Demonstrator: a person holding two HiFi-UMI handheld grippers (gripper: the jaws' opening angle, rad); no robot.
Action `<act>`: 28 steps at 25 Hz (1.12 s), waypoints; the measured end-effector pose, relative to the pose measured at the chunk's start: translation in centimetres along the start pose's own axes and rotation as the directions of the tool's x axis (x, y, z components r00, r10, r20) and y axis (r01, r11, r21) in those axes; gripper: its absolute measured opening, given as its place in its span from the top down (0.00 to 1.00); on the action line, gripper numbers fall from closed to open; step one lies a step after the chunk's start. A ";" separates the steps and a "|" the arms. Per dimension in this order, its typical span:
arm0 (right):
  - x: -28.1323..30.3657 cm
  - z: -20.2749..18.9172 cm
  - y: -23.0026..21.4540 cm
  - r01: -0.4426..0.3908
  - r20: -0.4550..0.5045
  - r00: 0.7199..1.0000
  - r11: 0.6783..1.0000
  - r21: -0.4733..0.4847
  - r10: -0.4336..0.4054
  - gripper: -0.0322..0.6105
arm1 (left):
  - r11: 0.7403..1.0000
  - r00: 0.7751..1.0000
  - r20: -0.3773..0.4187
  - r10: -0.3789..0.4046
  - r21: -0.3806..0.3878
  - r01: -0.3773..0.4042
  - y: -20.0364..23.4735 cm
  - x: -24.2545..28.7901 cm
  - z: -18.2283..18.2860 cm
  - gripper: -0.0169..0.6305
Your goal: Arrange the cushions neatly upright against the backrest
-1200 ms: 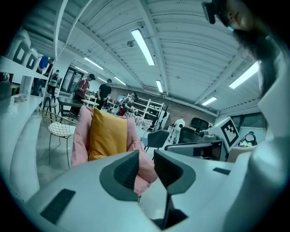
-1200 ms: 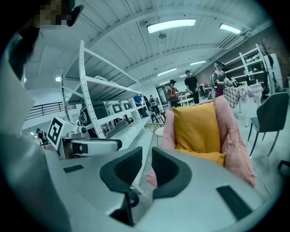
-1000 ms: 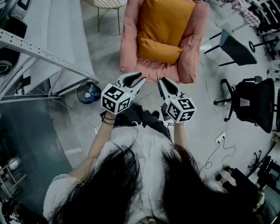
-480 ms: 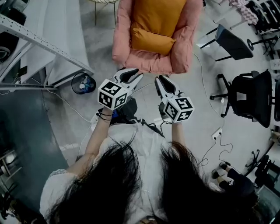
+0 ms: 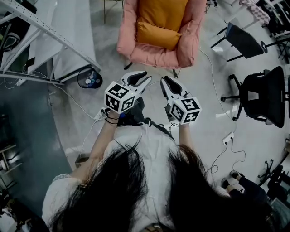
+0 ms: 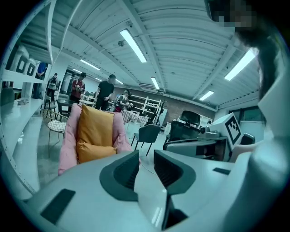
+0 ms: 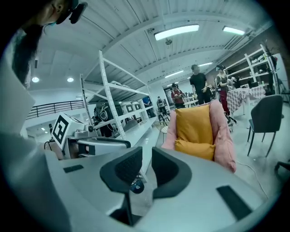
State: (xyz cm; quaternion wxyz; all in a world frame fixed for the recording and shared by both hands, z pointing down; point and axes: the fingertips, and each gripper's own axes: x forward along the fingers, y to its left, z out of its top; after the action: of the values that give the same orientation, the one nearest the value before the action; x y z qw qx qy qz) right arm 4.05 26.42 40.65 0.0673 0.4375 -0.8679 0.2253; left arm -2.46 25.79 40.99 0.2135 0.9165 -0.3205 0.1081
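Plump pink fabric armchair (image 5: 154, 56) held two soft orange cushions. Large rectangular cushion (image 5: 164, 10) stood upright against the backrest, long axis running up it. Small puffy pillow (image 5: 158, 37) lay across the seat at the large one's base, long axis side to side. Forearms were stretched forward, side by side. Left gripper (image 5: 147, 77) was slightly parted and empty; right gripper (image 5: 165, 79) was clenched on nothing. Both pointed at the armchair, well apart from it.

office chair (image 5: 265, 97) far right | dark chair (image 5: 244, 40) behind it | bin (image 5: 89, 78) beside rack (image 5: 45, 36)
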 end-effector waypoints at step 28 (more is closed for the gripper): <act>-8.1 -4.5 4.9 -0.040 0.021 0.999 0.998 -0.049 0.041 0.83 | 0.998 0.999 0.032 0.043 0.034 -0.044 -7.8 -5.1 -3.9 0.80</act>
State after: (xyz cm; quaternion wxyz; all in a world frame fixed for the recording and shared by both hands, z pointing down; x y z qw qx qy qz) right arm 4.71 36.89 40.49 0.0637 0.4204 -0.8826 0.2007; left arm -1.63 35.82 40.18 0.1903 0.9144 -0.3418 0.1039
